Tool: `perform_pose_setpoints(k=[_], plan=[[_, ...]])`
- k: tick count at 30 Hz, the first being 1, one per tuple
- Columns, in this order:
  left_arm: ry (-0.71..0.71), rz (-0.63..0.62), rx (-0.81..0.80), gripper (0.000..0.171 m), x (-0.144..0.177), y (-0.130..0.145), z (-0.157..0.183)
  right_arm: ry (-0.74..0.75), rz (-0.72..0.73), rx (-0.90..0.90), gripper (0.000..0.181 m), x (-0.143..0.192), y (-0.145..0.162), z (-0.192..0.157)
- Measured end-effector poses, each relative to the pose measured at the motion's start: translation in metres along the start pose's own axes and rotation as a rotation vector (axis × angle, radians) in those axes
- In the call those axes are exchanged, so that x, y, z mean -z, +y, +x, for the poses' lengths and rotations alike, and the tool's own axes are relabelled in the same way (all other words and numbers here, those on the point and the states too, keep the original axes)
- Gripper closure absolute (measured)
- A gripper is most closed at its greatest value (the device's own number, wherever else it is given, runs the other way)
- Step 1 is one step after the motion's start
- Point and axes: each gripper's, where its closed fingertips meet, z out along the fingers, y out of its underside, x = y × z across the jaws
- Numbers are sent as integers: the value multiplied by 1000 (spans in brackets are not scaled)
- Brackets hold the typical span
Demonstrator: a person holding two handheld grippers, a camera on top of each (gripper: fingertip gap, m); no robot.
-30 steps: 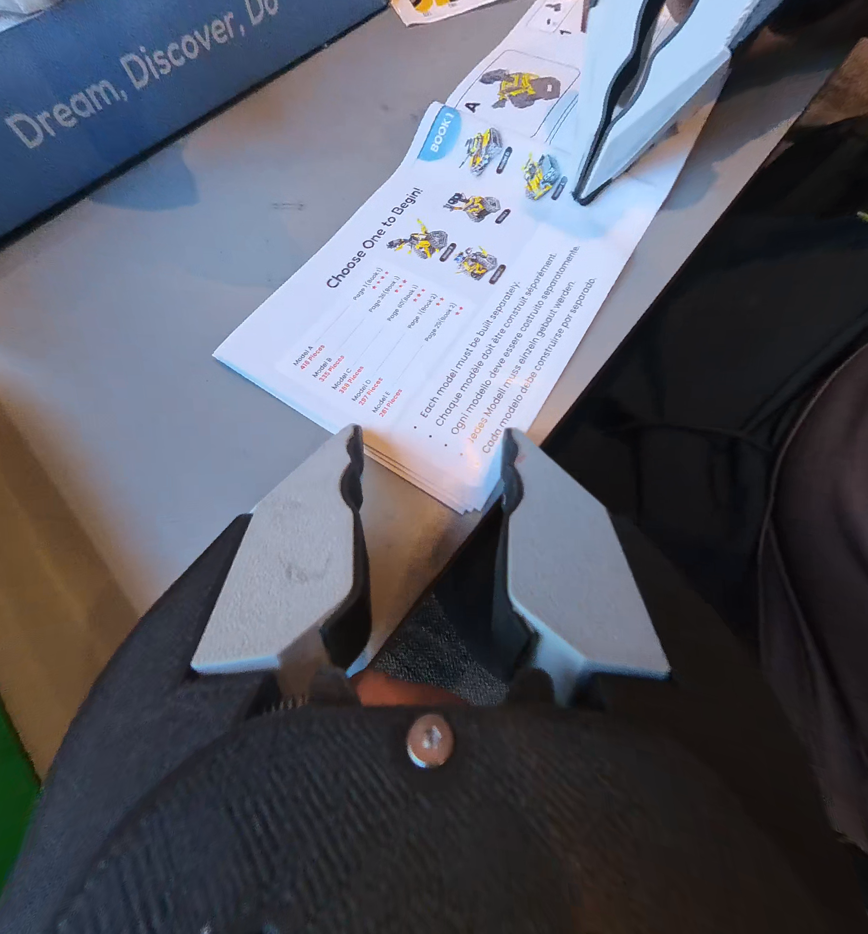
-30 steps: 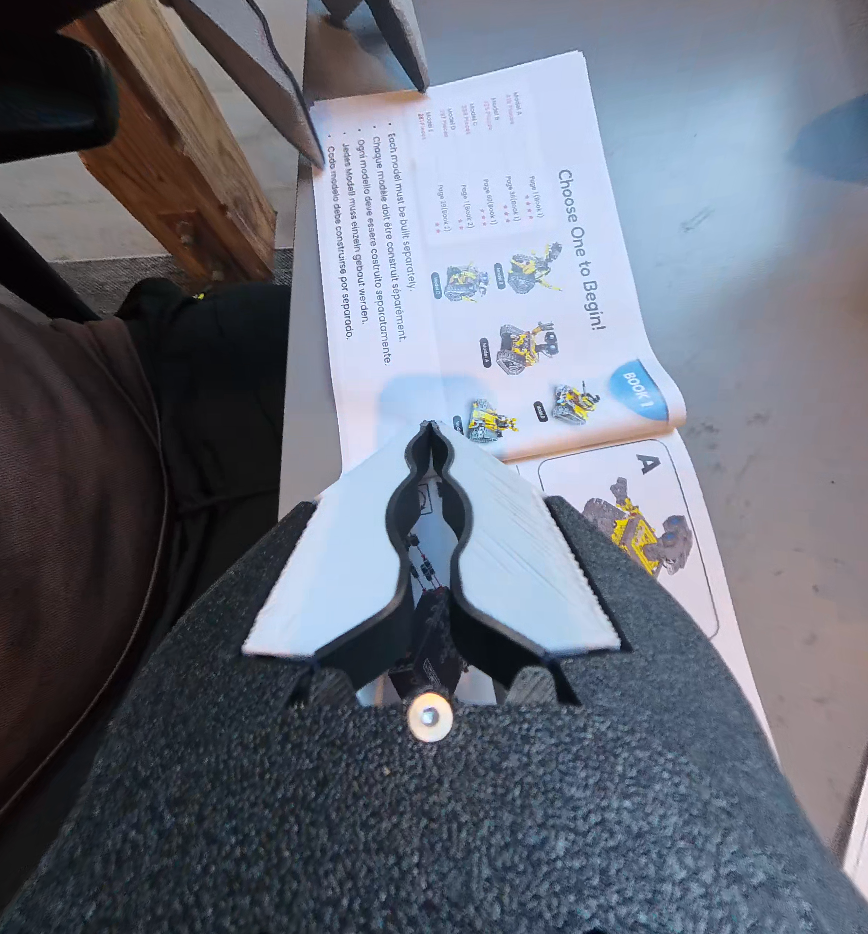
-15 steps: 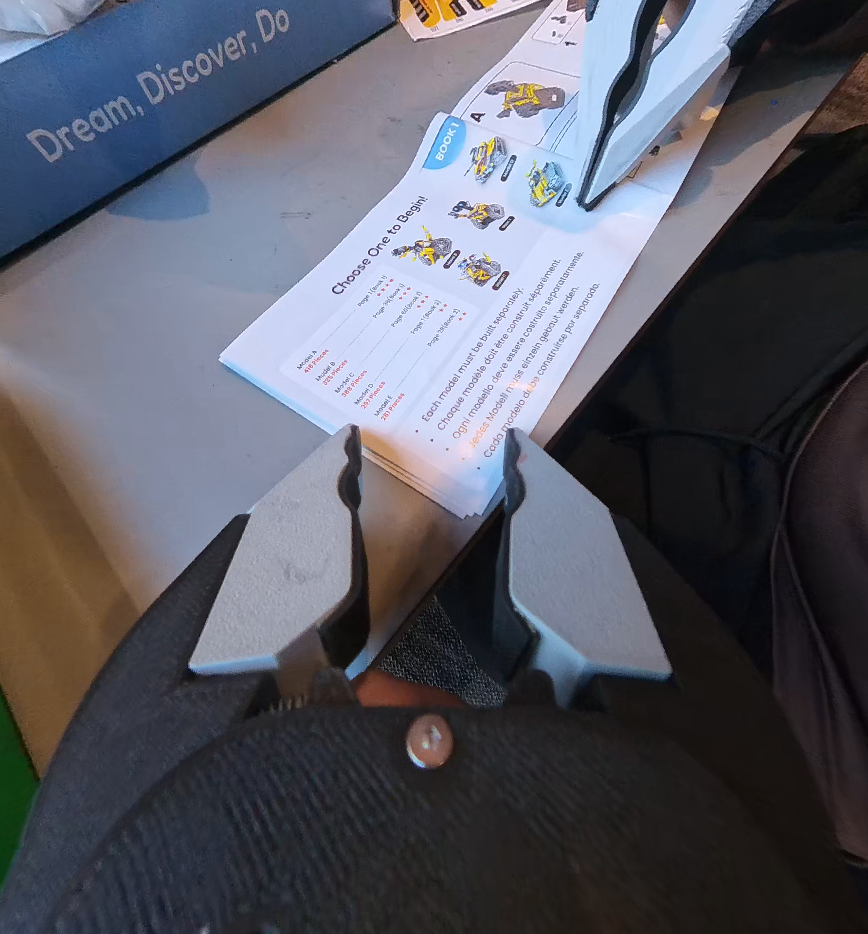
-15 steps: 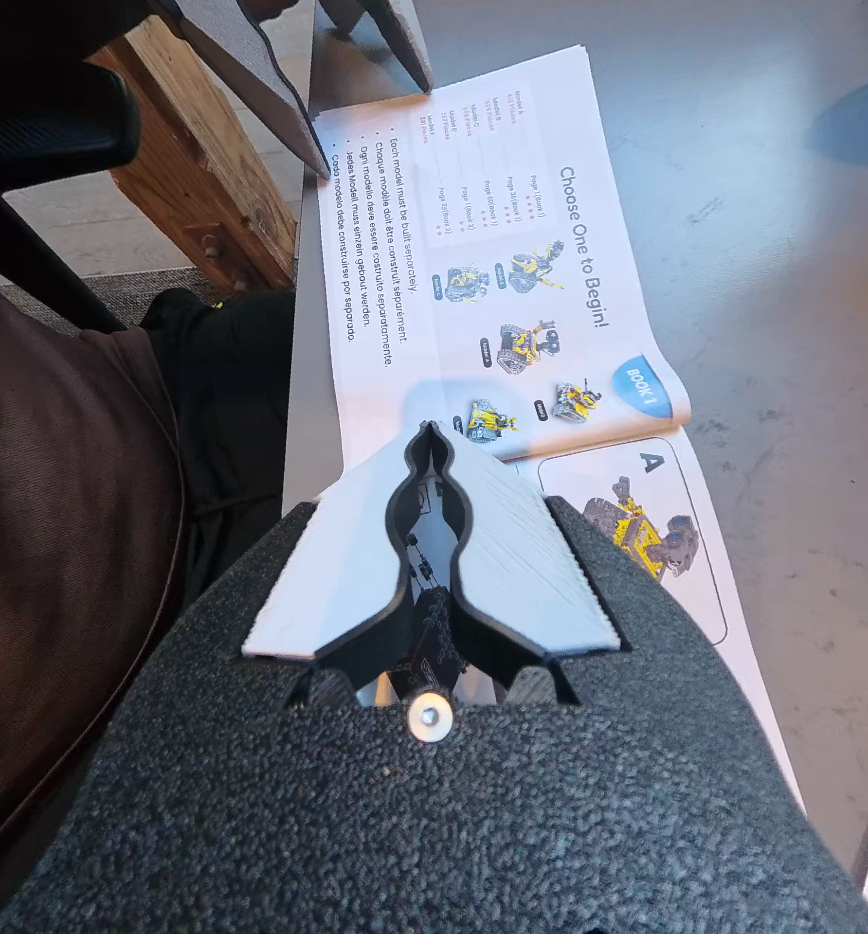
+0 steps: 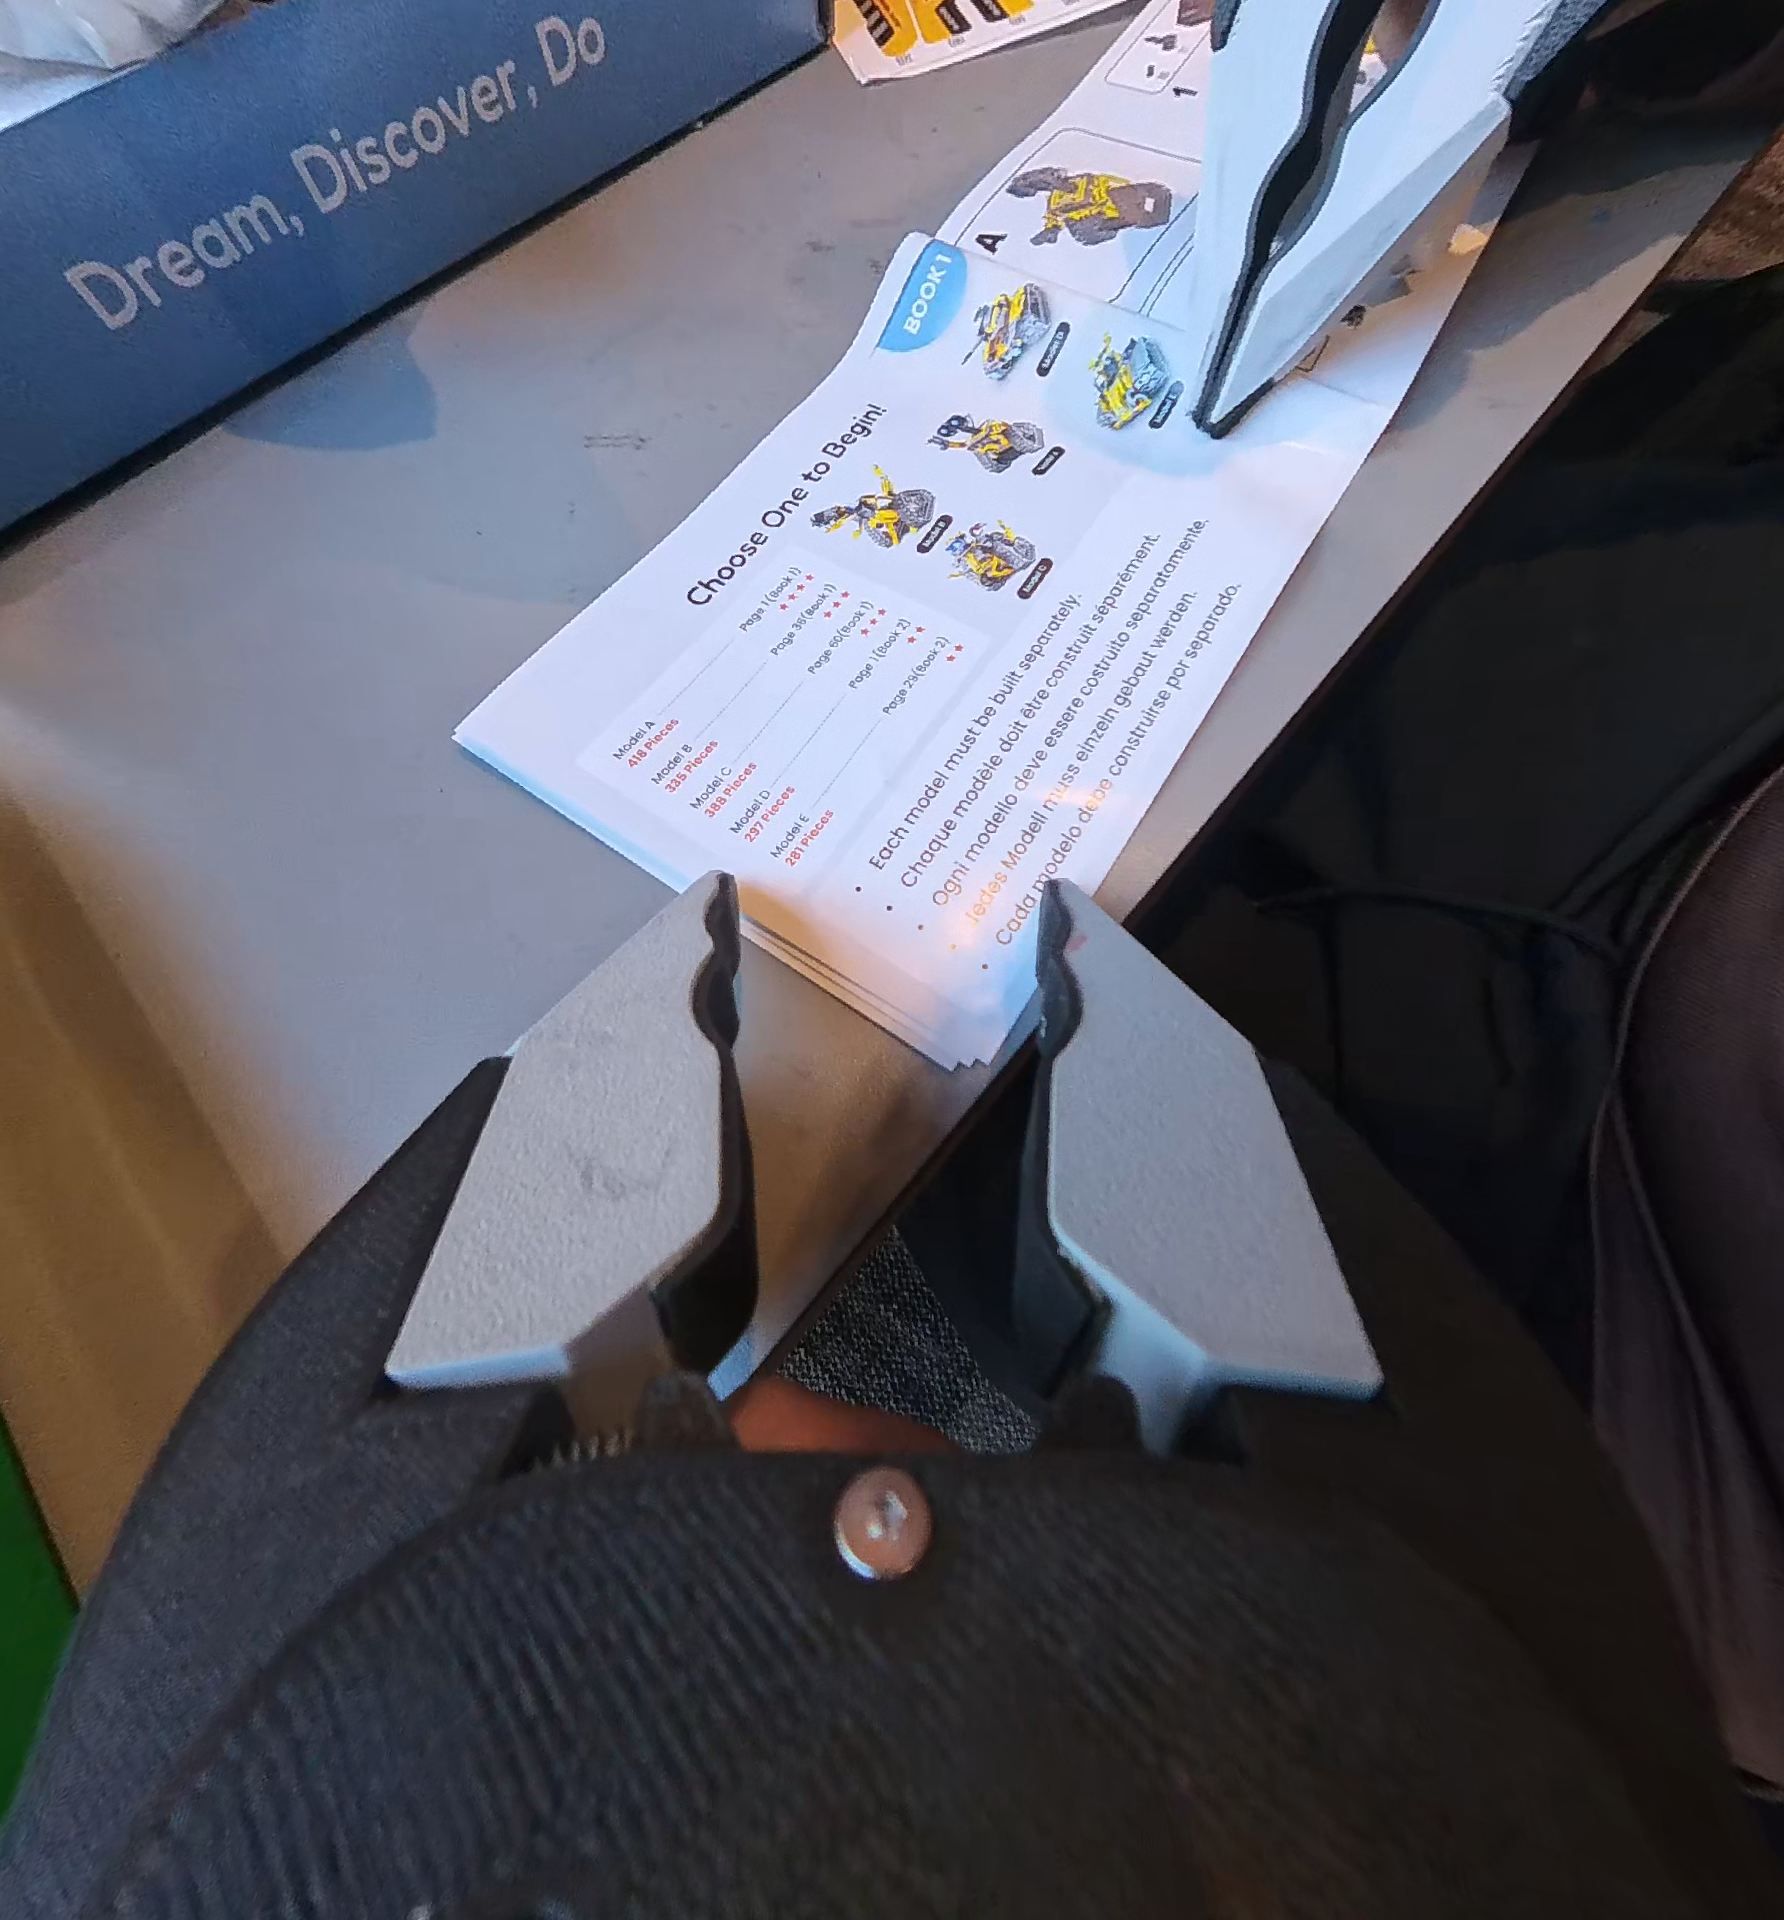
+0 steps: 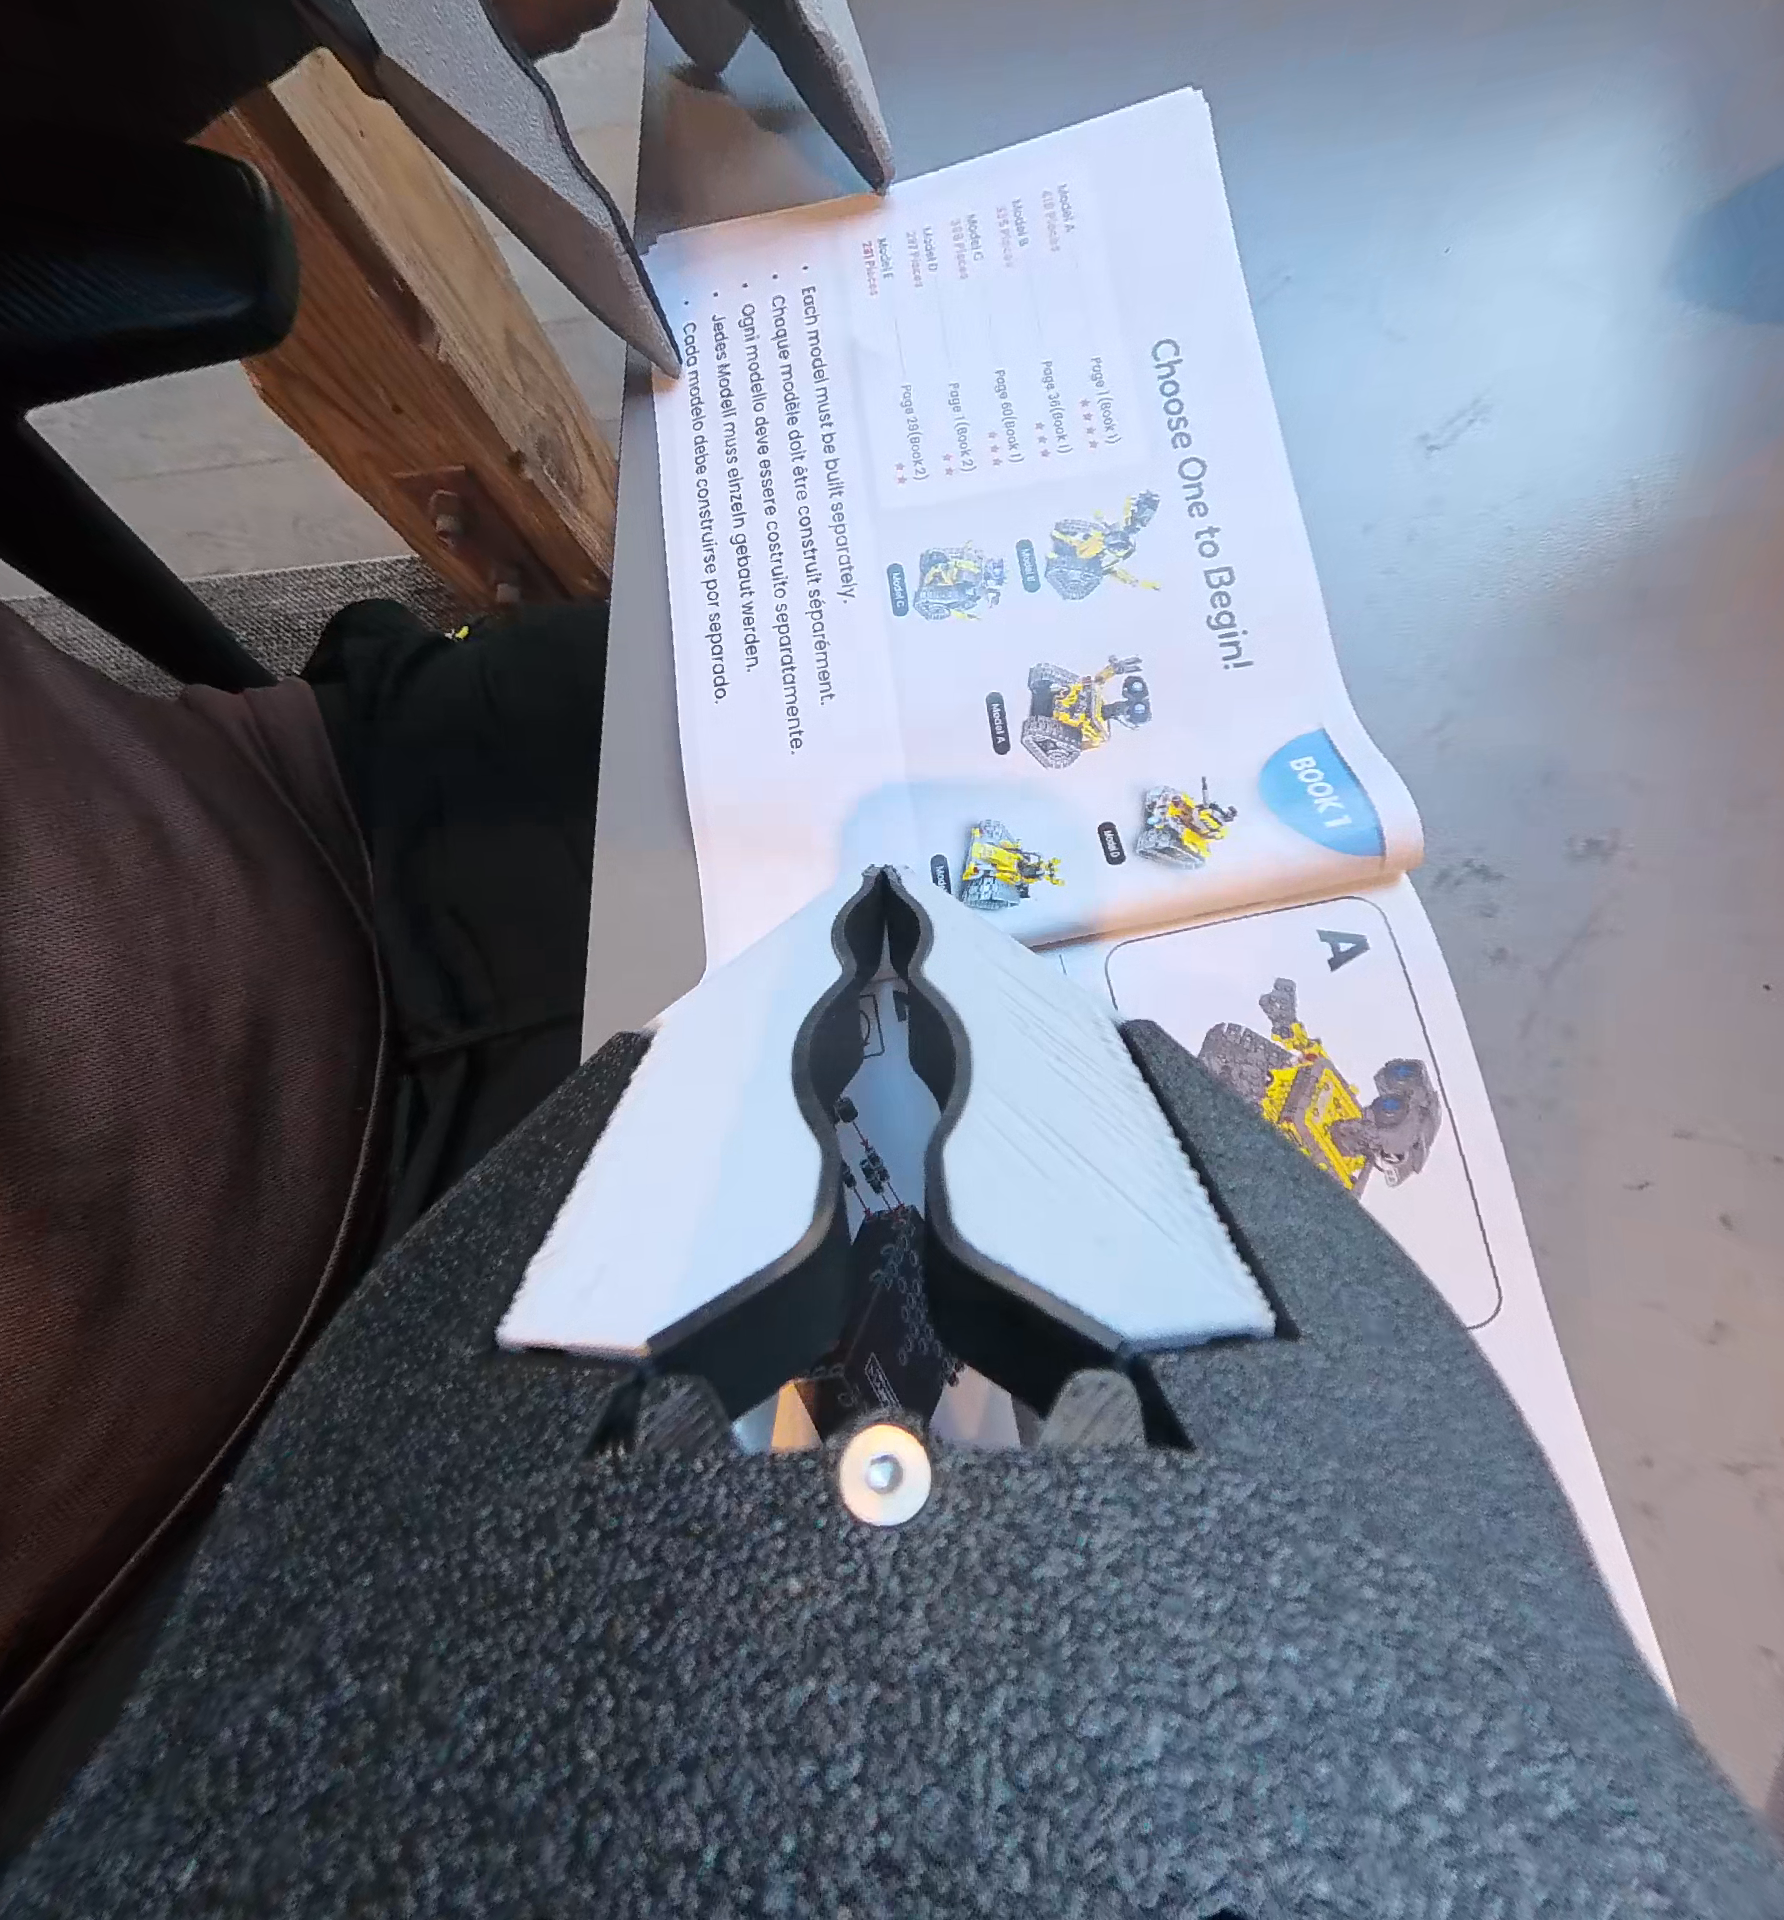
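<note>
In the left wrist view, the left gripper (image 5: 888, 899) sits at 6 o'clock with its jaws set wide apart, holding nothing. Its two grey fingers (image 5: 607, 1132) straddle the near corner of the booklet (image 5: 867, 707), whose stacked page edges lie between the tips; whether the tips touch the paper I cannot tell. The booklet lies open and flat on the grey table (image 5: 348, 623), running from 6 toward 1 o'clock along the table's right edge. Beyond it, at 1 o'clock, the right gripper (image 5: 1215, 421) points down with its tip on or just above the booklet near the fold. At 10 o'clock a blue box (image 5: 296, 208) lies on the table, well apart from the booklet. At 3 o'clock, off the table, is dark clothing (image 5: 1698, 1039).

In the right wrist view, the right gripper (image 6: 883, 878) has its jaws closed tip to tip, with only the curved hollows behind the tips left open. It grips nothing that shows; the tip stands over the booklet (image 6: 971, 468) close to its fold, contact unclear. Past it at 12 o'clock, the left gripper (image 6: 779, 281) has its fingers spread at the booklet's far corner. A wooden beam (image 6: 400, 343) stands at 10 o'clock below the table (image 6: 1542, 520).
</note>
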Motion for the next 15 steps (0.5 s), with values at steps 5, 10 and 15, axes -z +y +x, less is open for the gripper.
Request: perform_pose_setpoints(k=[5, 10, 15], plan=[[0, 0, 0, 116, 0, 0, 0, -6, 1, -5, 181, 0, 0, 0], [-4, 6, -4, 116, -1, -1, 0, -17, 3, -13, 181, 0, 0, 0], [-5, 6, -4, 117, -1, -1, 0, -19, 4, -15, 181, 0, 0, 0]])
